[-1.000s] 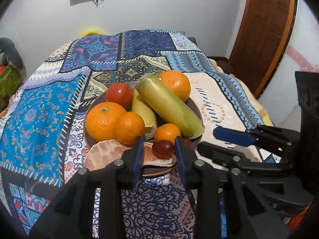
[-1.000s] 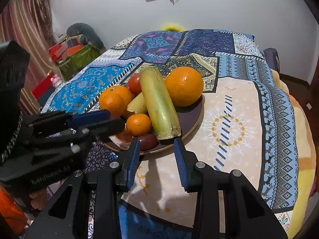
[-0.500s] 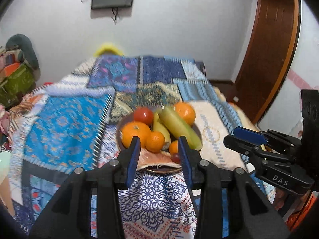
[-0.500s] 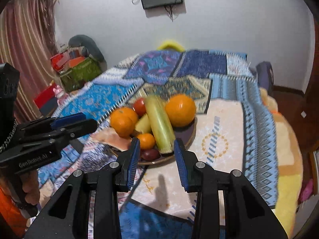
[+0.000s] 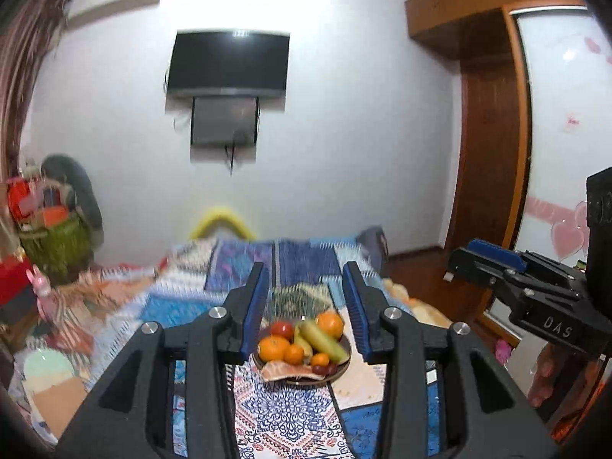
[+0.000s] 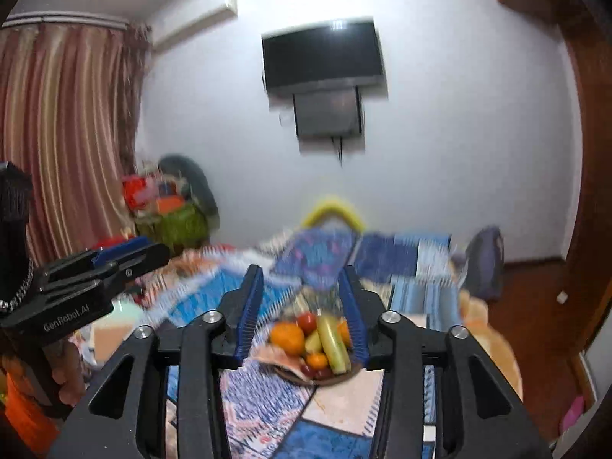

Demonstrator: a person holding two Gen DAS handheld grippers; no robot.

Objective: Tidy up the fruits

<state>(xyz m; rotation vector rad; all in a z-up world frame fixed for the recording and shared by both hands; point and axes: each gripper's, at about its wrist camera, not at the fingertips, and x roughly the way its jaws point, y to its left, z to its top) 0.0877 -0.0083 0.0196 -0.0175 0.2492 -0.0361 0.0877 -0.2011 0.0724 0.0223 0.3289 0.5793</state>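
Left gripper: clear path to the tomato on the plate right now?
Probably not directly. The left gripper, empty with jaws opening, sits well back from the plate; the tomato lies at the far side behind the large orange.

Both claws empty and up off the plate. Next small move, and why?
Probably hold both claws off and stop: every fruit in view already sits piled on the brown plate, oranges, tomato, bananas and grapes together, with none visible loose on the patterned cloth. The left claw and right claw hang well short of the plate, their jaws opening on nothing, so there seems nothing left to pick.
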